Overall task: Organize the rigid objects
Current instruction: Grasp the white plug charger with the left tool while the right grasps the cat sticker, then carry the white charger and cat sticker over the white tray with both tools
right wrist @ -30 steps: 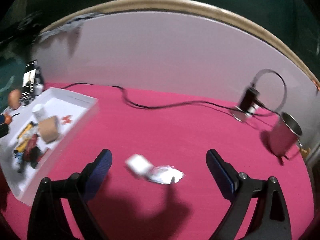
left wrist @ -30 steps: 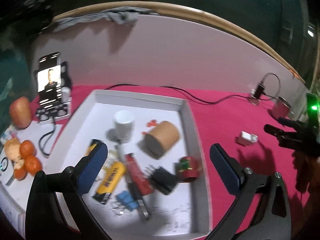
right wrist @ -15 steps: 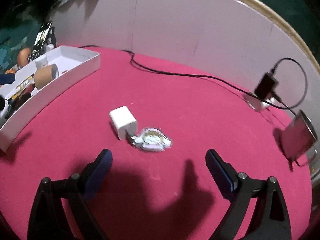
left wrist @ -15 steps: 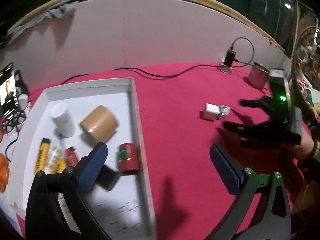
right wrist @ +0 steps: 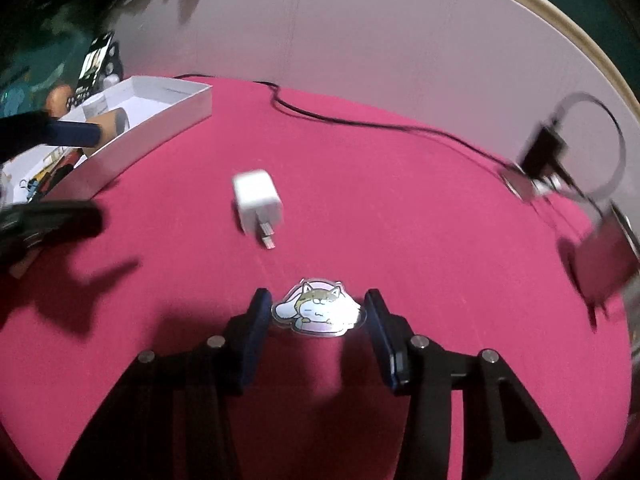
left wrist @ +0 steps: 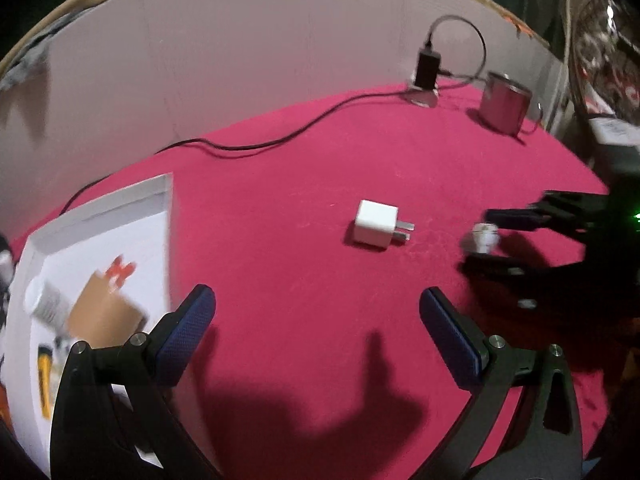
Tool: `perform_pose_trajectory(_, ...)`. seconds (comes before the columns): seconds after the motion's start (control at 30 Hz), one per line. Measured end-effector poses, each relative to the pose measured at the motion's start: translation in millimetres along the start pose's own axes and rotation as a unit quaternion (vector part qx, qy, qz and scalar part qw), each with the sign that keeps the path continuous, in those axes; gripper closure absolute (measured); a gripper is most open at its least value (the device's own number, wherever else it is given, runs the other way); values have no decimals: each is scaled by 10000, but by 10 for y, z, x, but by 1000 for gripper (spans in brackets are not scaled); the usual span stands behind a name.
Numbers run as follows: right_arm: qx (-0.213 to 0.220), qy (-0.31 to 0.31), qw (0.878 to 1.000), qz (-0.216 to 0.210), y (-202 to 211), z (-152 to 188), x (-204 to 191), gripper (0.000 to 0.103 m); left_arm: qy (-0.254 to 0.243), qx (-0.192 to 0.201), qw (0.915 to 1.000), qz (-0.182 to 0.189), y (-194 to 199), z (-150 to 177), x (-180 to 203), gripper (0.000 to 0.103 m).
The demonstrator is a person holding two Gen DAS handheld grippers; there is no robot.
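A white plug charger (left wrist: 377,224) (right wrist: 258,198) lies on the red cloth. A flat clear cat-picture charm (right wrist: 319,311) sits between the fingers of my right gripper (right wrist: 318,322), whose jaws stand close at both its sides; it shows in the left wrist view as a small white thing (left wrist: 483,238) between the dark right fingers. My left gripper (left wrist: 316,332) is open and empty above the cloth, nearer than the charger. A white tray (left wrist: 100,216) (right wrist: 160,120) with a cardboard roll (left wrist: 105,316) and several small items lies at the left.
A metal mug (left wrist: 505,101) (right wrist: 606,258) stands at the far right. A black adapter (left wrist: 427,67) (right wrist: 544,152) with a black cable (left wrist: 280,140) runs along the white back wall. A phone on a stand (right wrist: 96,66) is behind the tray.
My right gripper has moved forward and down and narrowed around the cat charm. My left gripper has swung right, away from the tray and toward the charger.
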State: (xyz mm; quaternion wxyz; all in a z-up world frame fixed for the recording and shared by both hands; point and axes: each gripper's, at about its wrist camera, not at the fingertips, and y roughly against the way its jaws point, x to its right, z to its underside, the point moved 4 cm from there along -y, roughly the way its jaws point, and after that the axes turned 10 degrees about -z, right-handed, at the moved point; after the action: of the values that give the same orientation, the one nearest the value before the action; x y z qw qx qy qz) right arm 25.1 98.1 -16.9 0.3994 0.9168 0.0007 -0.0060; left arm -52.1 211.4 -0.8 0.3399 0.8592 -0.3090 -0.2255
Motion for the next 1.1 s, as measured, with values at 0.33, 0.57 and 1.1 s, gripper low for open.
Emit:
perform_pose_trajectory(0.33,62,-485,9987,-166,43,34,111,55,-220,-144,9997,-13,-511,-372,406,0)
perform_pose_trajectory(0.57,71,-549,9980,-312,47,41,154,55,-335,21,9993,178,-547,-320,482,57)
perform_pose_trajectory(1.1,570,-908,9940,-211,345,110,51,56,50,516,9970,578,299,-62,403,58)
